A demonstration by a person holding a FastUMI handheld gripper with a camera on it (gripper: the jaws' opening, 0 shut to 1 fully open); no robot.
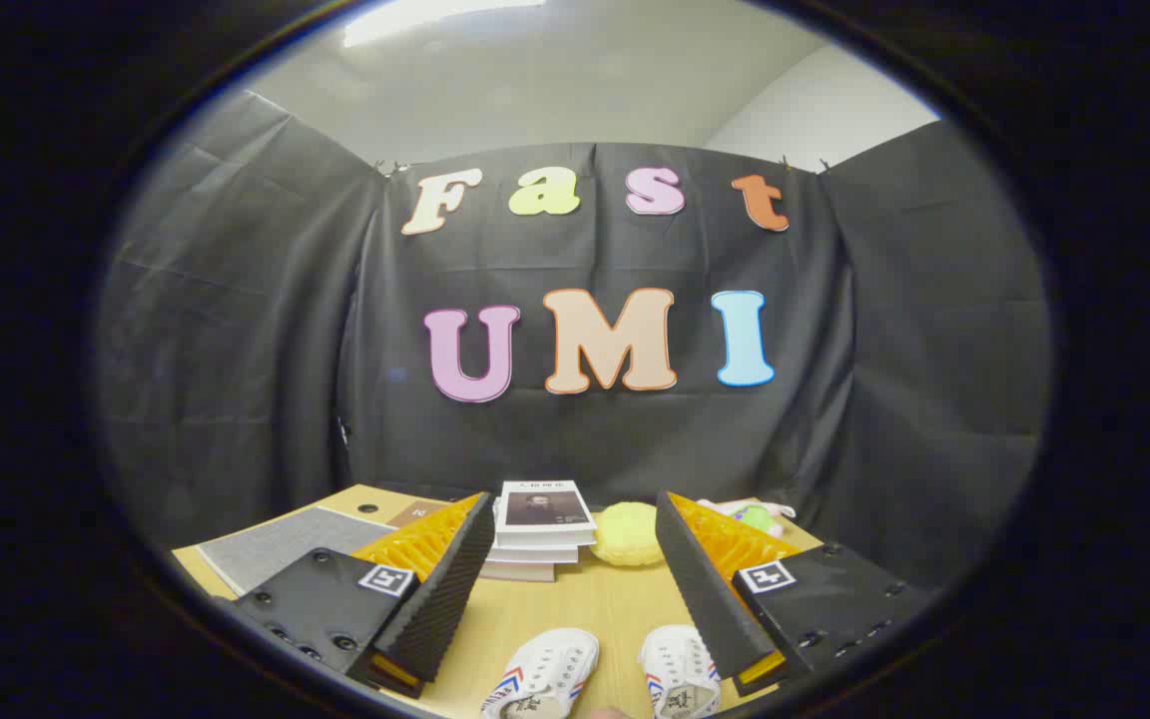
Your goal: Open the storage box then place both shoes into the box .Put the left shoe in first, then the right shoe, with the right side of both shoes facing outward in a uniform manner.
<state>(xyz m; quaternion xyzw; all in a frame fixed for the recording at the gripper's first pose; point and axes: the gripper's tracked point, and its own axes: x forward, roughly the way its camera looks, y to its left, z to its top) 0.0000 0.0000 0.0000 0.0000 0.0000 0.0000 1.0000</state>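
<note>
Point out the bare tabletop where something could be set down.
Bare wood lies between the open gripper fingers, from the two white shoes up to the stack of books. Crowded beyond: books, yellow round object, grey mat beside.

Lighting: even, bright — ceiling lamp (440, 15) overhead, blown out. Shadows soft. Focus sharp centrally; strong fisheye bending and dimming at edges.

Book stack (539, 529) beside yellow round cushion (628, 533); grey mat (271, 549) on table (555, 609).
</note>
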